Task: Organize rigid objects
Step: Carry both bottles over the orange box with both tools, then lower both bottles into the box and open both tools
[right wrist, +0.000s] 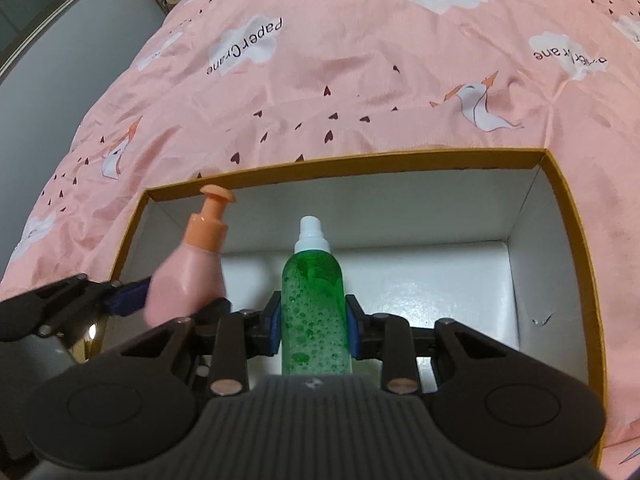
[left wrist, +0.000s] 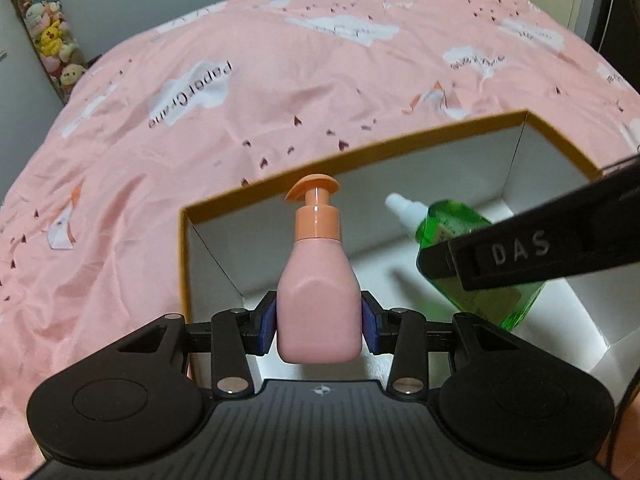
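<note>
My left gripper (left wrist: 319,322) is shut on a pink pump bottle (left wrist: 318,288) with an orange pump head, held over the left part of an open white box with an orange rim (left wrist: 360,156). My right gripper (right wrist: 313,326) is shut on a green spray bottle (right wrist: 313,300) with a white cap, held over the box's middle (right wrist: 344,166). The green bottle (left wrist: 452,232) and the right gripper's black finger (left wrist: 560,240) show at the right of the left wrist view. The pink bottle (right wrist: 192,268) shows at the left of the right wrist view.
The box lies on a bed with a pink quilt (left wrist: 280,80) printed with clouds and cranes. The box's white floor (right wrist: 440,280) shows behind and right of the green bottle. Plush toys (left wrist: 48,28) hang at the far left by a grey wall.
</note>
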Tool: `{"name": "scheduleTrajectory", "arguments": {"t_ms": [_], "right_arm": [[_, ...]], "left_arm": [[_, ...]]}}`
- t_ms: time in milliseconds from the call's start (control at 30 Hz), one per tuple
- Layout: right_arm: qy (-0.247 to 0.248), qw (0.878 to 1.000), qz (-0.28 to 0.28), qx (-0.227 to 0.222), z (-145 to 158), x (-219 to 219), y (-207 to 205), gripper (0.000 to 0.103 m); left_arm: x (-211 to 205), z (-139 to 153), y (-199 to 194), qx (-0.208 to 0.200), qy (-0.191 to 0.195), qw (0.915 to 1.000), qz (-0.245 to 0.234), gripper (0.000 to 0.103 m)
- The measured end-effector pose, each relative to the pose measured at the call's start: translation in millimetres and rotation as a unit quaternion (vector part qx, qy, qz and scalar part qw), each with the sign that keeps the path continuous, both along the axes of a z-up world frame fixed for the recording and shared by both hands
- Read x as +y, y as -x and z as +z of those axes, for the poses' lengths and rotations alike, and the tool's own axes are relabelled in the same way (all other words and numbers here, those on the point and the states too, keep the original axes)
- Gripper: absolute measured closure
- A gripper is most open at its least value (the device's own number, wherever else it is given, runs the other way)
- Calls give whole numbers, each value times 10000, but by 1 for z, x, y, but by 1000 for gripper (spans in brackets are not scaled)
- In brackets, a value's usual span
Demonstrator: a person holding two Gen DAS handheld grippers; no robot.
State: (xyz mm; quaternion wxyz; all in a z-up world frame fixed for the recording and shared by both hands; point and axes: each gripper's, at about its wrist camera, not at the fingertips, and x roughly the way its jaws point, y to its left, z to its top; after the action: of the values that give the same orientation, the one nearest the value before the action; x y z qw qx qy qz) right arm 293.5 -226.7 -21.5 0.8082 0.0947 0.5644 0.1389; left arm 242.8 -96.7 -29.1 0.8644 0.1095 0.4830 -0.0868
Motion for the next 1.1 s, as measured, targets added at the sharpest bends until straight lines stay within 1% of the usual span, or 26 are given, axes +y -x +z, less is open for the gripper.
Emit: {"name": "scheduleTrajectory", "arguments": {"t_ms": [67,133,200,233,267,300,400,467,567,633,733,833,933,1033,1100], "right_arm": [[40,10000,13,20,-2,2,-1,73],[59,10000,28,46,-4,4,-2,73],[32,9999,13,117,-8,6,-4,73],[8,9999,1,154,-9,7,-5,73],[1,9999,3,173,-10,8,-5,73],[13,9998,14,176,-10,9,-6,73],[89,9998,28,164,-10,12,-6,73],[107,9998,12,180,-10,13,-6,73],[166,9996,52,220,-10,18,-7,73],[199,9994,140,227,-11,26,-8,73],[216,9993,201,247,-13,37,-11,73],[286,9991,252,159,-12,47,-13,72],[408,9986,326,93,-13,56,-13,70],[537,9980,330,2,-10,58,-11,66],[655,9972,332,-106,-5,57,-8,59]], "left_arm": [[1,-4,-1,20,-103,9999,57,55],[2,-4,-2,27,-84,9999,111,55],[3,-2,-2,-61,-111,9998,162,55],[3,-1,-1,-110,-125,9997,175,53],[4,0,-1,-136,-120,9996,200,48],[5,2,-1,-154,-77,9996,220,46],[13,10,7,-288,176,9991,241,46],[22,19,15,-431,364,9980,293,35],[36,34,29,-774,547,9948,385,29],[44,43,36,-920,680,9923,474,26],[56,49,44,-1046,898,9879,709,26],[67,50,51,-1130,1102,9834,899,26],[74,53,59,-1188,1314,9793,979,25],[81,55,67,-1164,1540,9763,976,25],[85,56,74,-1227,1640,9734,1028,24]]}}
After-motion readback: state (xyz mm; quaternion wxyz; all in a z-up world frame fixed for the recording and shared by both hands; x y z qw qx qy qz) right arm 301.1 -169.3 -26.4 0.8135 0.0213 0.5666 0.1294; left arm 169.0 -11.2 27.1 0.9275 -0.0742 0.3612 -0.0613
